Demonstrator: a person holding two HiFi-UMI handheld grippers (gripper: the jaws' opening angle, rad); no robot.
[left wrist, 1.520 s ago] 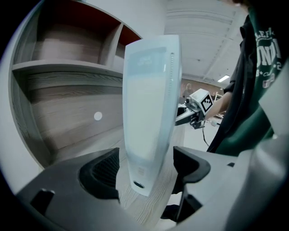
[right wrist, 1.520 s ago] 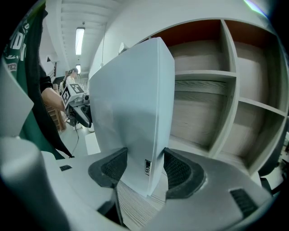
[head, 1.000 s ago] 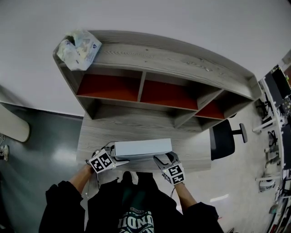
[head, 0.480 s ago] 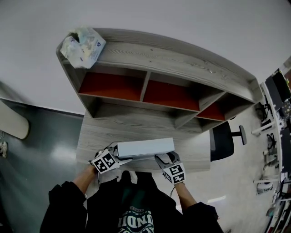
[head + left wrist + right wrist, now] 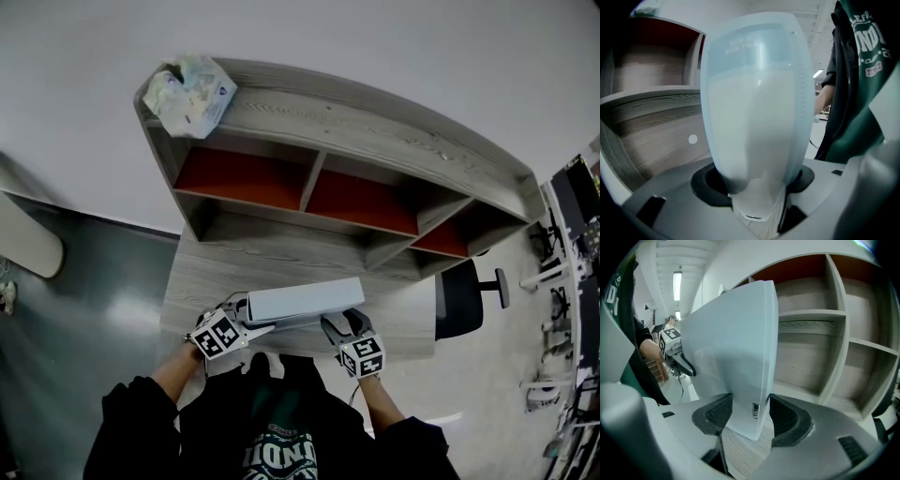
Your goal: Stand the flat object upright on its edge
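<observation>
Handling of flat white rectangular box (image 5: 305, 302): held by both ends, near upright, at front of grey wood-grain tabletop (image 5: 234, 272). Note left tongs (image 5: 247, 317) closing, box end between jaws, pads meeting its faces. Note right tongs (image 5: 339, 324) clamped across opposite end. Keep both ends level, seat long lower edge flat, ease off evenly. Observe grey shelf unit with red-backed compartments (image 5: 375, 122) behind, well apart, crumpled plastic bag (image 5: 192, 94) on top. Find nothing in tipping path.
</observation>
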